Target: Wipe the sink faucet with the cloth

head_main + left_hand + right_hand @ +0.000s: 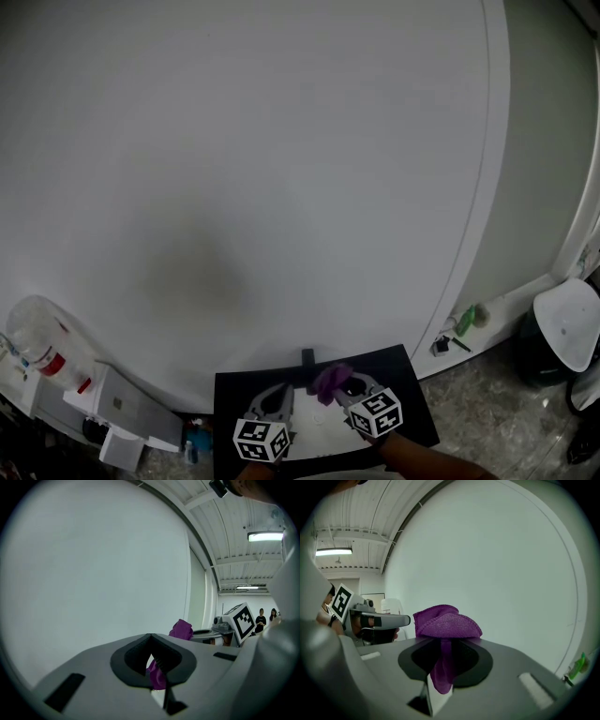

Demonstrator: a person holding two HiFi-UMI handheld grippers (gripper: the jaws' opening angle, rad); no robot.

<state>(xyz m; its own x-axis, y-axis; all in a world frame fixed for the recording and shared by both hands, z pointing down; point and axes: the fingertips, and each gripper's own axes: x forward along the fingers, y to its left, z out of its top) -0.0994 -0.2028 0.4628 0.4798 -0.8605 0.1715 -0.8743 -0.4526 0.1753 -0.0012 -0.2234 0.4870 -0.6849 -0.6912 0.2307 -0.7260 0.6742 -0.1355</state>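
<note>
I judge the wiping not yet begun. My right claw point(443, 640) is clenched on the purple cloth point(446, 620), with a bunch above the tips and a tail hanging below. My left claw point(150, 636) is pinched shut too, a purple fold caught low between its jaws. The cloth hovers over the black sink top point(412, 394), near but off the dark stub point(307, 356) at its back edge, which I take for the faucet. Beyond is white wall point(281, 169).
</note>
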